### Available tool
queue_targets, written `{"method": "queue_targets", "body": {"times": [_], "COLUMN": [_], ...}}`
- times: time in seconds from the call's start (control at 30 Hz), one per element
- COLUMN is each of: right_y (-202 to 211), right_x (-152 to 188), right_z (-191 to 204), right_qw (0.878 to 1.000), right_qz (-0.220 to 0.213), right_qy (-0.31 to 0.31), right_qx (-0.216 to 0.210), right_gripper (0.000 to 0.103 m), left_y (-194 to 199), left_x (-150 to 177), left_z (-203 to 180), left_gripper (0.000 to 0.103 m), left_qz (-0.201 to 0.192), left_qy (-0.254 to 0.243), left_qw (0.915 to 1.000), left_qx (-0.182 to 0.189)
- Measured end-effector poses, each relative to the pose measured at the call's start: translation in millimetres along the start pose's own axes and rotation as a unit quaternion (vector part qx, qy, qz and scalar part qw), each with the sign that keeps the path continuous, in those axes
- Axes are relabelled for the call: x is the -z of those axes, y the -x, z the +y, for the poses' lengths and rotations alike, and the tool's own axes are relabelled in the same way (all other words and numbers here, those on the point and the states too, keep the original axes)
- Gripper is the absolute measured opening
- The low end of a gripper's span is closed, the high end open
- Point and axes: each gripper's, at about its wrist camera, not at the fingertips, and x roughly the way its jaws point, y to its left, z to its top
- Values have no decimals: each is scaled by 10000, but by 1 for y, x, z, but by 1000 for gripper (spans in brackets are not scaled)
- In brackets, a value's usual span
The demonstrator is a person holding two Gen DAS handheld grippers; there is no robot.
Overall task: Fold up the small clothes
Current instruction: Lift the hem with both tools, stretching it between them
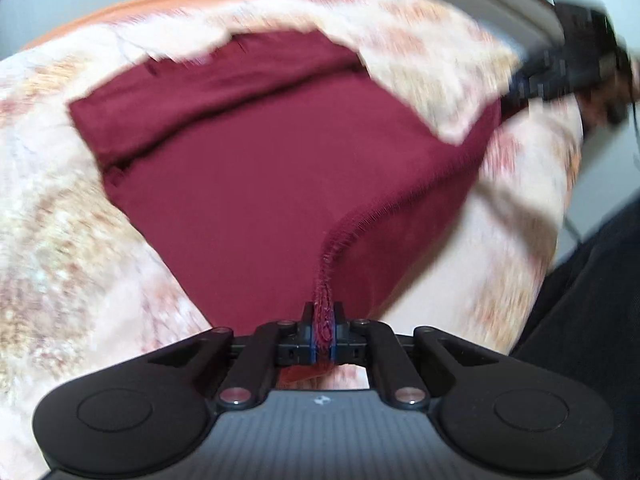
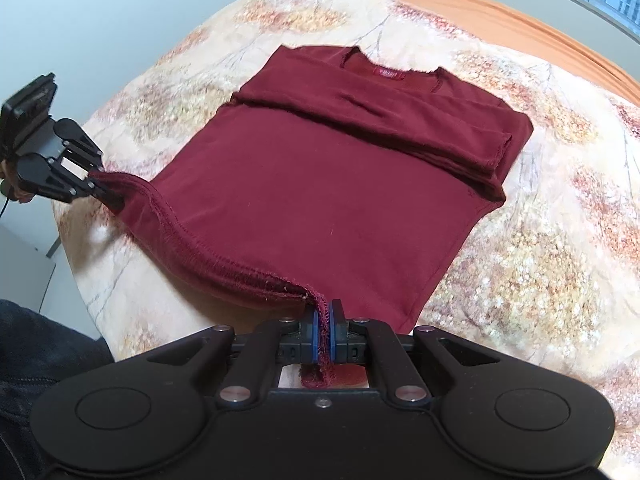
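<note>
Shirt: we see the maroon shirt (image 2: 328,184) lying flat on the floral bedspread (image 2: 540,260), sleeves folded across its chest, collar at the far end.
Left hand-held gripper (image 1: 323,330): we have it clamped on the shirt's near hem corner.
Right hand-held gripper (image 2: 325,334): we have it pinching the hem's other near corner, the hem (image 2: 208,252) sagging between both.

I'm seeing the shirt (image 2: 320,184) looking like soft matt knit cloth with a frayed stitched hem; the bedcover (image 2: 540,248) showing fuzzy printed fabric; my 2 grippers (image 1: 323,334) (image 2: 323,334) showing matt black plastic, shiny metal pins.
</note>
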Motion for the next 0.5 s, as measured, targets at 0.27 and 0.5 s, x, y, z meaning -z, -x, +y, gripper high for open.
{"method": "queue_targets", "body": {"times": [0.27,0.5], "right_y": [18,42], "right_x": [-1,-9], "right_z": [-25,-39], "right_qw": [9982,9950], "right_qz": [-464,-827], "right_qy": [-232,236], "right_qx": [-310,-508], "right_gripper": [4,4], "left_y": [49,65], "left_x": [-25,-56], "left_z": [7,-13], "left_gripper": [5,5], "left_qz": [-676,-727], "left_qy": [594,408], "left_qw": [9958,9952], "left_qx": [-155,-504]}}
